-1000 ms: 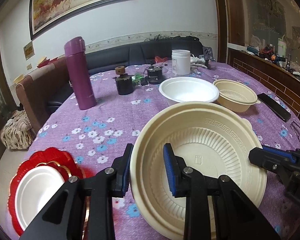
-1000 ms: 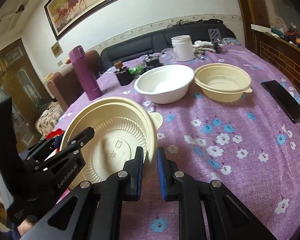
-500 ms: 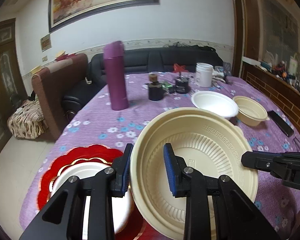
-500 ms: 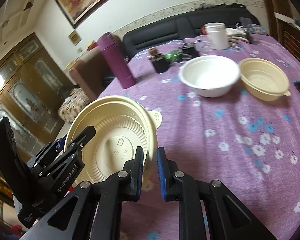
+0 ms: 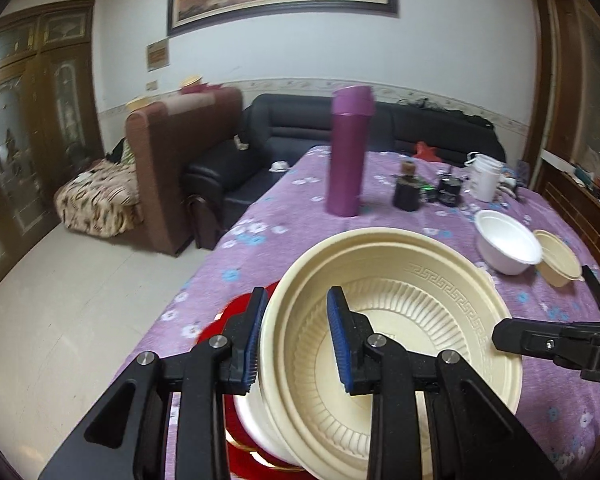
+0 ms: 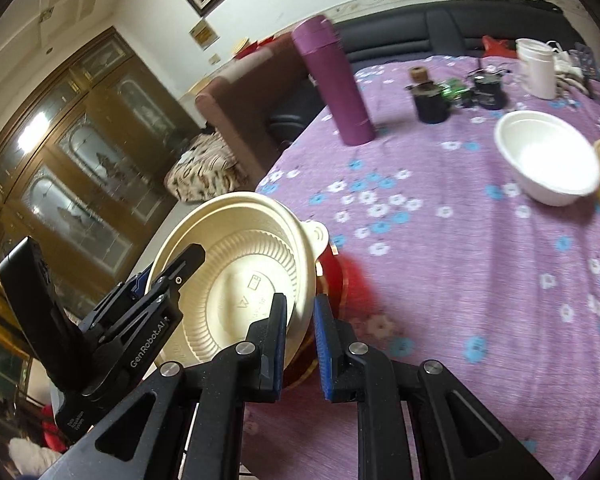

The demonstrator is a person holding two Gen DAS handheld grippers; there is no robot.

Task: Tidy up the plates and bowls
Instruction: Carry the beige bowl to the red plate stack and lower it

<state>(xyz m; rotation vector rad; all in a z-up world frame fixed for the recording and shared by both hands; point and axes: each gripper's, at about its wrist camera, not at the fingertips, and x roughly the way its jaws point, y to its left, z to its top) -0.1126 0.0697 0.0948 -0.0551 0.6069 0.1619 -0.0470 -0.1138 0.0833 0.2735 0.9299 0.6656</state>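
A large cream bowl (image 5: 404, 344) with a ribbed inside hangs tilted above the table's near left corner, held by both grippers. My left gripper (image 5: 298, 340) is shut on its left rim. My right gripper (image 6: 300, 340) is shut on the opposite rim of the cream bowl (image 6: 240, 280). Under the bowl lies a red plate (image 5: 220, 330) with a white dish (image 5: 252, 414) on it, both largely hidden. A white bowl (image 5: 508, 246) and a smaller cream bowl (image 5: 560, 266) sit side by side at the far right.
On the purple flowered tablecloth (image 5: 284, 232) stand a tall purple flask (image 5: 348, 160), two small dark jars (image 5: 408, 194) and a white jar (image 5: 486, 182). A black phone (image 5: 598, 296) lies at the right edge. The table's left edge drops to the tiled floor (image 5: 80, 280); sofas stand behind.
Both grippers have carried the cream bowl leftward and a little up, from the middle of the table to above the red plate. The table edge and floor have come into view.
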